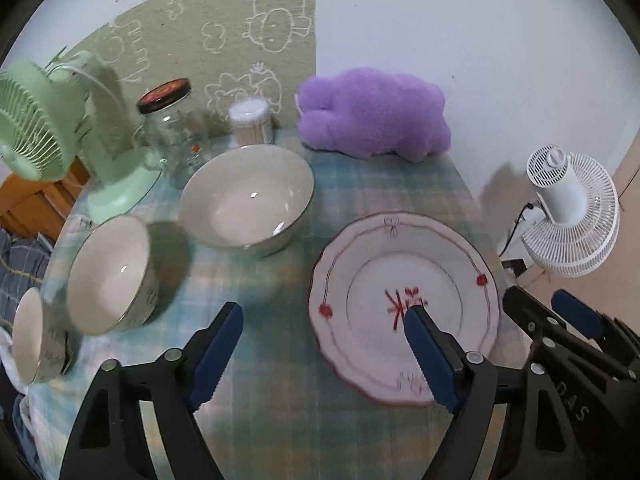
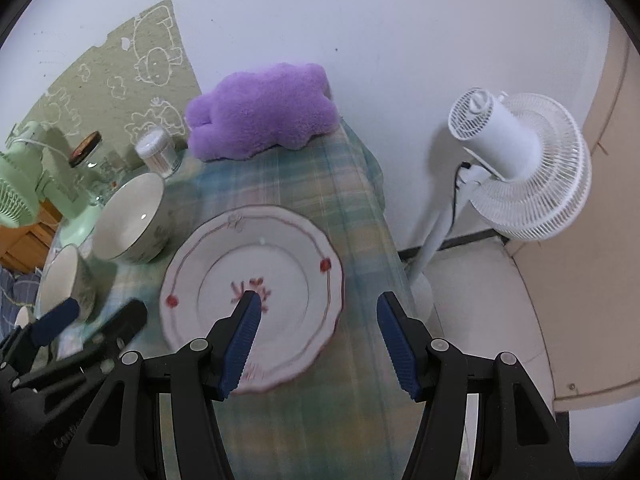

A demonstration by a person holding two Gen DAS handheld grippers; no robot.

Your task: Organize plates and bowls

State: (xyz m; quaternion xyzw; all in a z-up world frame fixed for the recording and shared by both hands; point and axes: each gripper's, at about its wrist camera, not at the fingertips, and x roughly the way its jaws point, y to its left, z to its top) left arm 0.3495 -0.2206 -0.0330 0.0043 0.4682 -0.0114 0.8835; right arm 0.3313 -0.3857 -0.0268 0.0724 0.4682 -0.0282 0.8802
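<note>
Clutter lines the back of the table: a green desk fan (image 1: 36, 132) at the far left, a glass jar (image 1: 172, 128) with a dark lid beside it, a tub of cotton swabs (image 1: 253, 120), and a purple plush toy (image 1: 372, 114) slumped against the wall. In front of these sit the dishes. A big white bowl (image 1: 246, 196) stands upright near the jar, a smaller bowl (image 1: 112, 276) lies nearer the left edge, and a third bowl (image 1: 30, 336) shows only in part at the very edge, too cut off for me to say how it sits. The scalloped plate (image 1: 404, 304) with red marks lies flat to the right of the bowls, apart from them. Both tools hang over the near side of the table with nothing between their fingers: the left gripper (image 1: 324, 328) is spread wide over bare cloth, its right finger over the plate, and the right gripper (image 2: 318, 318) is spread too, its left finger over the plate's middle and its other finger past the table's right edge. Nothing stands between the grippers and the plate. The table wears a blue-green checked tablecloth (image 1: 280, 420). Behind it is a plain white wall with a green mat (image 1: 224, 40) of cartoon outlines hung on it, and a white standing fan (image 2: 516, 168) stands on the floor to the right.
</note>
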